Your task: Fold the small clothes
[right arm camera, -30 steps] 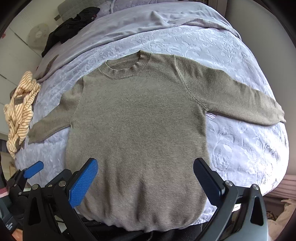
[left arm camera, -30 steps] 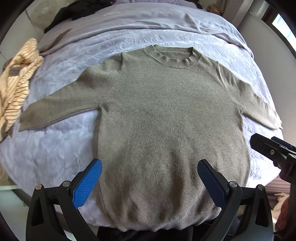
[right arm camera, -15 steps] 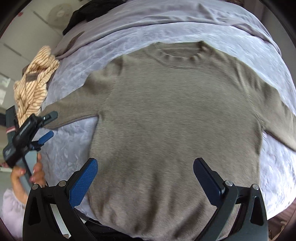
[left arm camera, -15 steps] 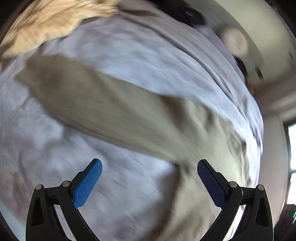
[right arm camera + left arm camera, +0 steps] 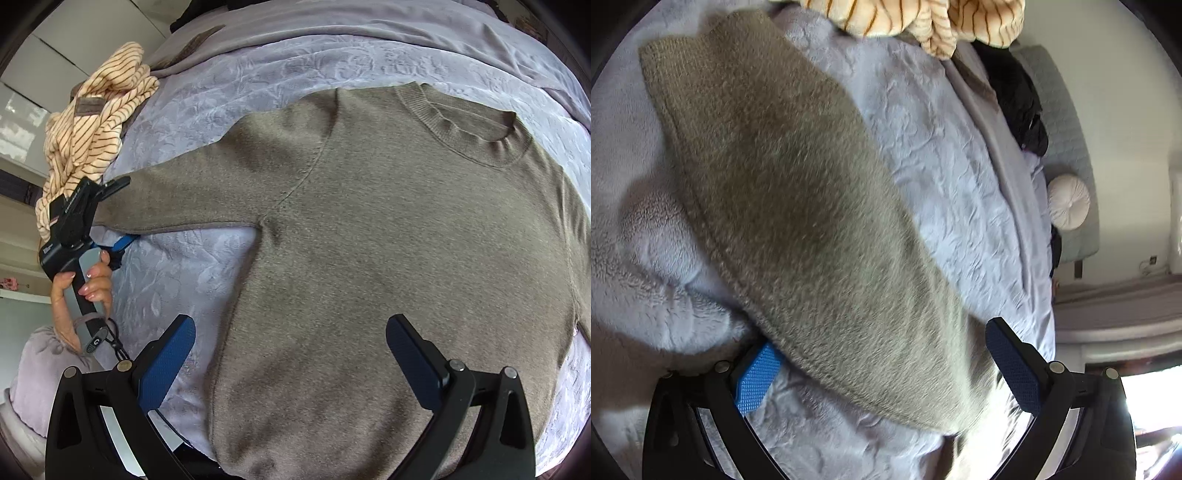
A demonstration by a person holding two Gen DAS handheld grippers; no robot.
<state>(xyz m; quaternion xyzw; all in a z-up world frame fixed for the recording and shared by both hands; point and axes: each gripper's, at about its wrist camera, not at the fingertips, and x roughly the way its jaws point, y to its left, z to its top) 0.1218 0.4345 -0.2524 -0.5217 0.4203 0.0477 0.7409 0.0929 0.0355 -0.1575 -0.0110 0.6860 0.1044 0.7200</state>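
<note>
While spread flat, sweater (image 5: pixel 388 258) sleeve between hand-held gripper (image 5: pixel 882 365)

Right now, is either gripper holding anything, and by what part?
Nothing is held. The left gripper is open, straddling the sweater sleeve near the cuff; the right gripper hangs open over the body.

Your left wrist camera sits low and close over the sweater's sleeve (image 5: pixel 798 206), looking along it toward the striped garment (image 5: pixel 923 22). Your right wrist camera looks from the hem toward the collar (image 5: pixel 469 125). Both share that sleeve (image 5: pixel 192 199).
</note>
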